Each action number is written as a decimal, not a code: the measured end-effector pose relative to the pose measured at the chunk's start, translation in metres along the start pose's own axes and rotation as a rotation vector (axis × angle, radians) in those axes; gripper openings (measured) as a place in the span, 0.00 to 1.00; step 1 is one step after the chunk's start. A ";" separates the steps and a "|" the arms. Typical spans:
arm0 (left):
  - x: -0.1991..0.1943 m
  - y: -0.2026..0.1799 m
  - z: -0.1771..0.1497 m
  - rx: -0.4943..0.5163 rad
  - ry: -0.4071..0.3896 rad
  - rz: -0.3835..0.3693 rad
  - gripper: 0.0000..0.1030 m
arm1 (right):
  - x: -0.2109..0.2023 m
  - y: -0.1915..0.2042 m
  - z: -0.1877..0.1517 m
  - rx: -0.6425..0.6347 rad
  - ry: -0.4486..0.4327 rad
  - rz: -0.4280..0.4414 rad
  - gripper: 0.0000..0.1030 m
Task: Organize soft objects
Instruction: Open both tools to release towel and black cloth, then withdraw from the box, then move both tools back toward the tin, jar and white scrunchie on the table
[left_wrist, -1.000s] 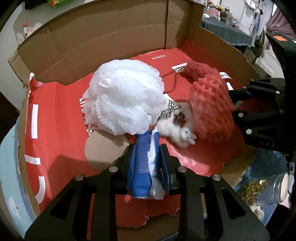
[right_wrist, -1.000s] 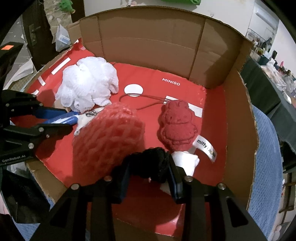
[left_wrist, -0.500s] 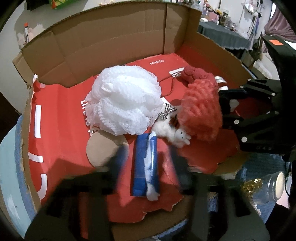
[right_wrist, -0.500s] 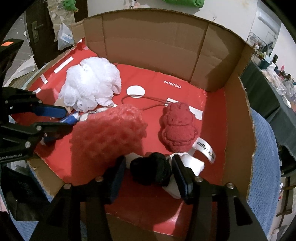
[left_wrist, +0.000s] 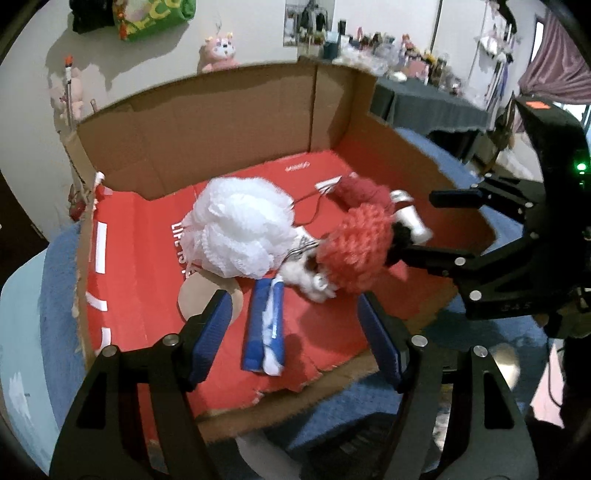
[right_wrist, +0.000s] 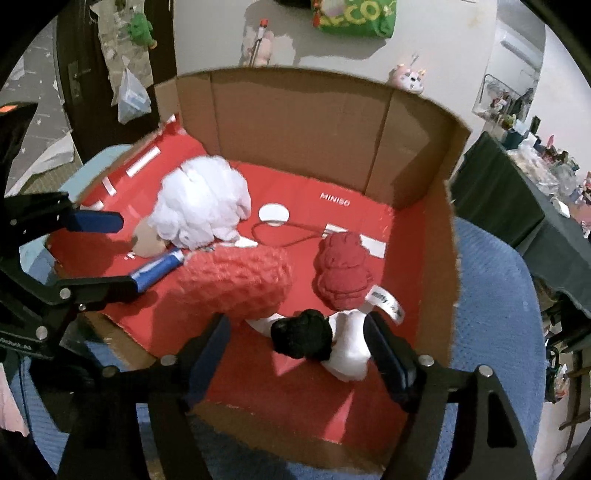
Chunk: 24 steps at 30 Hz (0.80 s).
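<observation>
A cardboard box (left_wrist: 229, 122) lined in red holds soft things. A white mesh pouf (left_wrist: 240, 229) lies mid-box, a red knitted sponge (left_wrist: 354, 251) to its right, a small white plush (left_wrist: 314, 288) below them, a dark red plush (right_wrist: 343, 273) at the right. A blue-and-white folded cloth (left_wrist: 266, 328) lies near the front edge. My left gripper (left_wrist: 291, 332) is open and empty, straddling the cloth from above. My right gripper (right_wrist: 299, 350) is open; a black-and-white soft toy (right_wrist: 314, 339) lies between its jaws on the box floor.
The box sits on a blue cloth-covered surface (right_wrist: 491, 302). A brown round pad (left_wrist: 199, 299) lies by the pouf. A dark cord (right_wrist: 280, 236) loops on the box floor. Tall cardboard walls (right_wrist: 303, 129) stand at back and right. A cluttered table (left_wrist: 424, 99) is behind.
Both grippers opened and drew back. The left let go of the blue cloth, the right let go of the black-and-white toy; both objects now lie in the box.
</observation>
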<state>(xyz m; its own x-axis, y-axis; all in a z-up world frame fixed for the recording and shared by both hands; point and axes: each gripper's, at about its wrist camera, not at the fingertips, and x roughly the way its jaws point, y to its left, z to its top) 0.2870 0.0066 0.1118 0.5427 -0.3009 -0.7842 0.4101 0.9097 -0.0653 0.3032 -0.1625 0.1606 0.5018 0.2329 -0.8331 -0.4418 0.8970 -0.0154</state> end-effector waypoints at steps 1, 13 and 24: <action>-0.008 -0.003 -0.002 -0.002 -0.020 0.006 0.72 | -0.004 0.000 0.000 0.005 -0.007 0.001 0.76; -0.085 -0.030 -0.032 -0.053 -0.258 0.038 0.87 | -0.086 0.013 -0.018 0.041 -0.183 -0.013 0.96; -0.135 -0.053 -0.075 -0.102 -0.432 0.129 0.94 | -0.154 0.036 -0.058 0.075 -0.348 -0.013 1.00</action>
<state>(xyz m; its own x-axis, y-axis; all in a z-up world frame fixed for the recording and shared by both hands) 0.1369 0.0202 0.1756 0.8493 -0.2550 -0.4622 0.2562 0.9647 -0.0615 0.1669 -0.1881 0.2559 0.7358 0.3238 -0.5948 -0.3846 0.9227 0.0266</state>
